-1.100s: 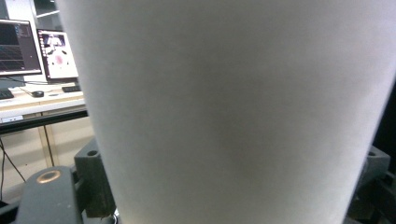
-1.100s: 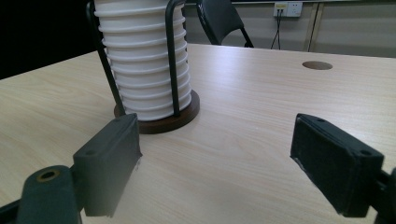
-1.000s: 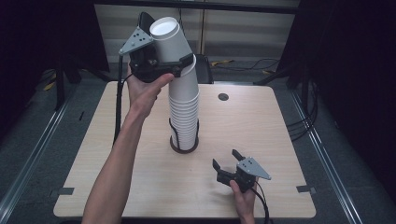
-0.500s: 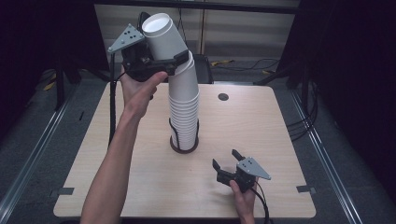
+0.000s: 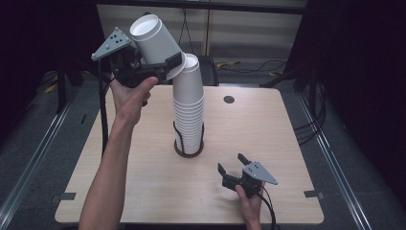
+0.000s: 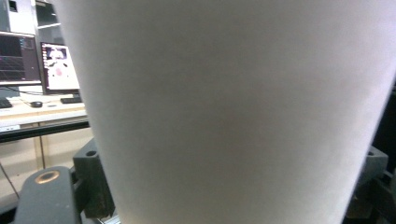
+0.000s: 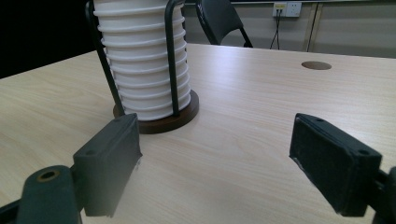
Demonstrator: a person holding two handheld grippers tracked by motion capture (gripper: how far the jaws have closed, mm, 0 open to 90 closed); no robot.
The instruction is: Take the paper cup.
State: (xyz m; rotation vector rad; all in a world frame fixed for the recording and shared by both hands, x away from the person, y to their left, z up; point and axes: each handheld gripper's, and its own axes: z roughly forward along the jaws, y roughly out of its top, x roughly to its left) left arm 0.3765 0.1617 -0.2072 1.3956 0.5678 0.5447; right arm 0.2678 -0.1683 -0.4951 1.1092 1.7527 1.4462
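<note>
Filling the left gripper view, cup [image 6: 224, 112] wall; monitors [image 6: 58, 65] behind.

Light wood table [image 5: 268, 143], with a round dark grommet [image 5: 229, 99] near the far edge. Grey tape marks [image 5: 312, 194] at the near corners. Black chair [image 5: 208, 67] behind the table. Cables [image 5: 249, 64] lie on the floor beyond. Wall socket [image 7: 287, 8] low on the back wall. Side desk: two lit monitors [image 6: 58, 67], keyboard [image 6: 70, 99], mouse [image 6: 36, 104].

A light wooden table [image 5: 143, 191] carries a round-based holder [image 5: 188, 149] stacking white cups [image 5: 188, 115].
</note>
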